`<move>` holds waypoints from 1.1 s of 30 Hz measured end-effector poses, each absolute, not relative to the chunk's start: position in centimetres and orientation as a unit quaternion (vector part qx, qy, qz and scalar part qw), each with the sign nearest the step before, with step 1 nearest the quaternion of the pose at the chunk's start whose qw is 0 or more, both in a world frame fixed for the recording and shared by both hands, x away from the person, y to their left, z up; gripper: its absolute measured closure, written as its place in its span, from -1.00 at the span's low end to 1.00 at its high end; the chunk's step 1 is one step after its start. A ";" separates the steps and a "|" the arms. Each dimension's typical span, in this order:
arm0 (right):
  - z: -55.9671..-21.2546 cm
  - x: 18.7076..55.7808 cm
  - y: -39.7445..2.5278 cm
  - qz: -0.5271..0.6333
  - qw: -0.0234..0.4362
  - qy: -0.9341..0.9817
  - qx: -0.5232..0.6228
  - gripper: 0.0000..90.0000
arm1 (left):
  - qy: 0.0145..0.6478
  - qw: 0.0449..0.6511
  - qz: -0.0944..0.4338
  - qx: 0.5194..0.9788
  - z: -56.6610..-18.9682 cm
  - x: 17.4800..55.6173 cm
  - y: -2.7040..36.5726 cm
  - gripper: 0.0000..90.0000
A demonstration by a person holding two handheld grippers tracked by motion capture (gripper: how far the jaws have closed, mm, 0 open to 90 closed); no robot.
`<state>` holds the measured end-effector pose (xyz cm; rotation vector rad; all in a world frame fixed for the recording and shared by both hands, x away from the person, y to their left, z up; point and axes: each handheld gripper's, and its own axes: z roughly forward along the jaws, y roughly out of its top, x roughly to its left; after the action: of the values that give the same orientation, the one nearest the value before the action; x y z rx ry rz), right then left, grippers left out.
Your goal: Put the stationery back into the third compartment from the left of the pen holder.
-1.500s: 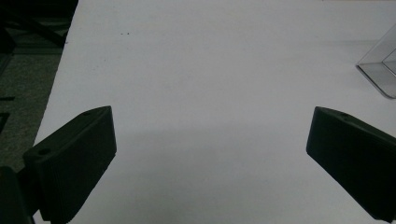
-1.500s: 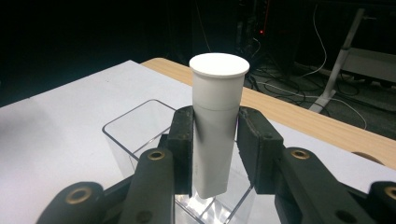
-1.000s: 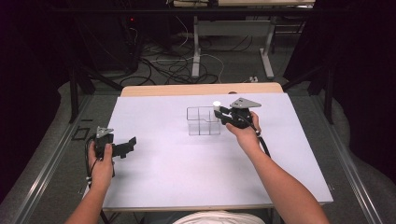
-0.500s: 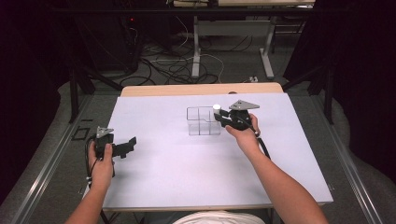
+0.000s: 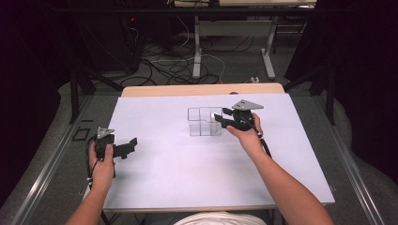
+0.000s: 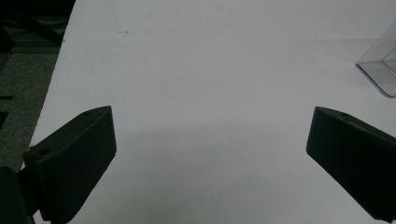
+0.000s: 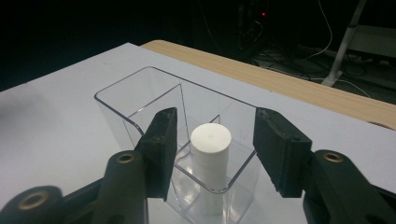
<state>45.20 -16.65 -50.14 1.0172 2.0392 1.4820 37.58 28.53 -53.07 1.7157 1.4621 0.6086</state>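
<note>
- Right gripper (image 7: 212,149) hovered over the near compartment of the clear box (image 7: 140,88), jaws parted wider than the white cylinder (image 7: 211,154) and touching nothing; neither pad met the cylinder.
- Cylinder stood upright inside that compartment, its base on the box floor, clear of the walls.
- In the high view the right gripper (image 5: 219,117) sat at the box's (image 5: 199,123) right side.
- Left gripper (image 5: 129,145) rested well left of the box, near the table's (image 5: 187,173) left edge, jaws spread wide and empty.
- Bare tabletop lay between the left gripper (image 6: 210,154) and the box (image 6: 380,70).
</note>
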 end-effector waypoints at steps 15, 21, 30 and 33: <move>-48.8 43.6 -17.6 0.517 0.199 0.746 0.368 -0.66 | 0.578 0.393 0.239 0.674 -53.1 37.5 28.6 -0.96; -48.8 42.8 -18.6 0.501 0.223 0.749 0.370 -0.87 | 0.578 0.392 0.239 0.675 -53.1 37.5 28.6 -0.96; -49.3 41.6 -21.4 0.488 0.241 0.741 0.393 -1.00 | 0.581 0.391 0.236 0.673 -53.1 37.4 28.7 -0.96; -49.7 41.1 -22.5 0.481 0.242 0.739 0.405 -1.00 | 0.582 0.391 0.236 0.673 -53.1 37.4 28.7 -0.96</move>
<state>41.15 -22.46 -49.73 1.1067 2.0205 1.3136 37.39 28.68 -53.14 1.7089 1.4787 0.6007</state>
